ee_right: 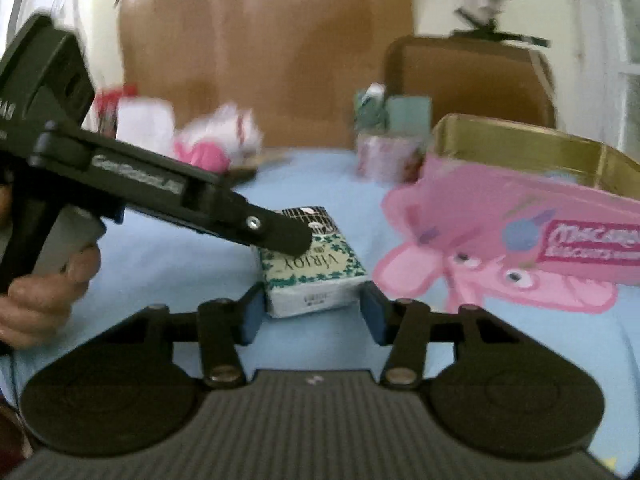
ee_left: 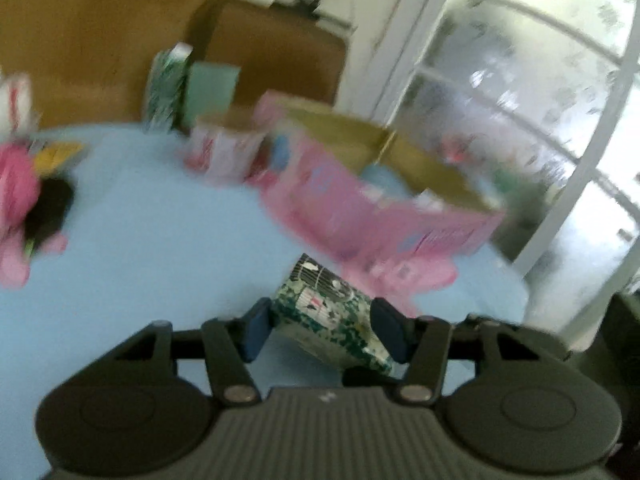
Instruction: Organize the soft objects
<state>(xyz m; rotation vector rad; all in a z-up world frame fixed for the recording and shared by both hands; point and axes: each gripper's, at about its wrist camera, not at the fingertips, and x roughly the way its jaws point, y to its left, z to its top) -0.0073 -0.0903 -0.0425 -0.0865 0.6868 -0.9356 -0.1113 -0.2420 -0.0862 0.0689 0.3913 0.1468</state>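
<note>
A green and white tissue pack point(ee_left: 332, 316) lies on the light blue table cover point(ee_left: 152, 240). My left gripper point(ee_left: 325, 334) is open with its blue pads either side of the pack. In the right wrist view the same pack point(ee_right: 314, 266) lies in front of my right gripper point(ee_right: 313, 314), which is open with the pack's near end between its pads. The left gripper point(ee_right: 294, 236) reaches in from the left over the pack. A pink cardboard box point(ee_right: 528, 216) with a gold inside stands open at the right.
A pink and white plush toy point(ee_left: 16, 200) lies at the left of the table, and it shows far back in the right wrist view point(ee_right: 218, 140). More tissue packs point(ee_left: 168, 88) and a small pink pack point(ee_right: 386, 156) stand at the back. A brown chair point(ee_right: 472, 76) is behind. A window point(ee_left: 520, 92) is at the right.
</note>
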